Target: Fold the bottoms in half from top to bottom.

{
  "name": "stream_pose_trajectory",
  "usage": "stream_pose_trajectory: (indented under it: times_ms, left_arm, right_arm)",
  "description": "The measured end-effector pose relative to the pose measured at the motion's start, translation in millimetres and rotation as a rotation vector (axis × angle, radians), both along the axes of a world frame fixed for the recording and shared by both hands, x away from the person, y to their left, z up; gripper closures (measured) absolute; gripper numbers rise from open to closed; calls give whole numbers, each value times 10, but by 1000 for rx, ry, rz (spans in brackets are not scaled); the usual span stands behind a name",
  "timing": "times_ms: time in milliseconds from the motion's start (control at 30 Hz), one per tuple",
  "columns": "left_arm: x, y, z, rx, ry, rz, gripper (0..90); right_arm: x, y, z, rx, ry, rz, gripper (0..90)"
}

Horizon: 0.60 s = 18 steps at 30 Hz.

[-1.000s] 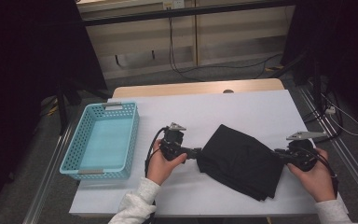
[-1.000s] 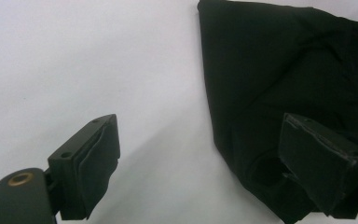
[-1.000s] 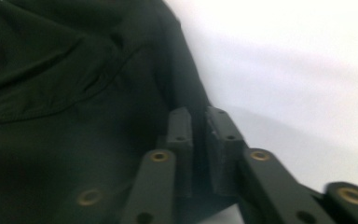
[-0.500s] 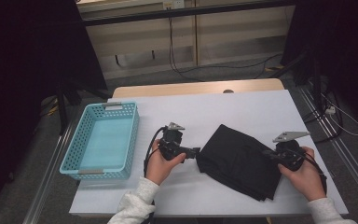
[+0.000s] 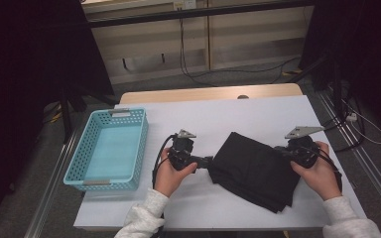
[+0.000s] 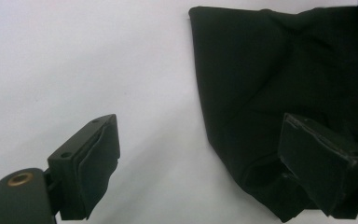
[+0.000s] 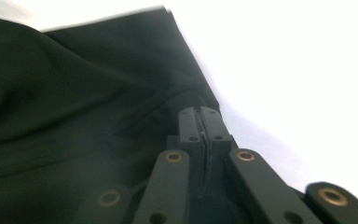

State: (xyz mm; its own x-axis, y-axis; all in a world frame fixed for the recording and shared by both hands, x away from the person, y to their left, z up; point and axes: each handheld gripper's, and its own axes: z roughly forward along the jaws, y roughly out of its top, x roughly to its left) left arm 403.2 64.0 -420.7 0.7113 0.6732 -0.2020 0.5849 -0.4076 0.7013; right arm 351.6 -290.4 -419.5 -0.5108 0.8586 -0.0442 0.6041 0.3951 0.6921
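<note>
Black cloth (image 5: 255,171), folded, lies toward the tabletop's (image 5: 258,111) right front, not yet in the blue basket (image 5: 108,148) at its left edge. Right tool (image 5: 284,151) has just clenched on its right edge; left tool (image 5: 209,161) gapes at its left corner. Cloth's folds are unreadable.

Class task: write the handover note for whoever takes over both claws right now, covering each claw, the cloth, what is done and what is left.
Left claw: open, at the left edge of the folded black cloth, one jaw over the fabric, not pinching.
Right claw: jaws have just closed; shut on the cloth's right edge.
Cloth lies on the white table; blue basket stands to its left.
Done: right grip taken.
Left: probably close the left claw, then lift.
</note>
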Motion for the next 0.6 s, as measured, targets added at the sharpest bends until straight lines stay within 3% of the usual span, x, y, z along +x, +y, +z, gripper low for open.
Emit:
stream_pose_trajectory:
  times_ms: [233,333,400,600]
  left_arm:
    - [0,-13,-24,10,0,-2,128]
    - [-4,-12,-20,6,2,-1,127]
    - [-4,-10,-24,9,0,-1,127]
    - [3,-6,-30,6,4,4,128]
  right_arm:
    - [123,-49,-205,-6,24,-33,872]
    - [112,-65,-268,1,30,-37,825]
    - [86,-77,-275,8,22,-59,720]
    - [-64,-202,-151,78,-25,-86,619]
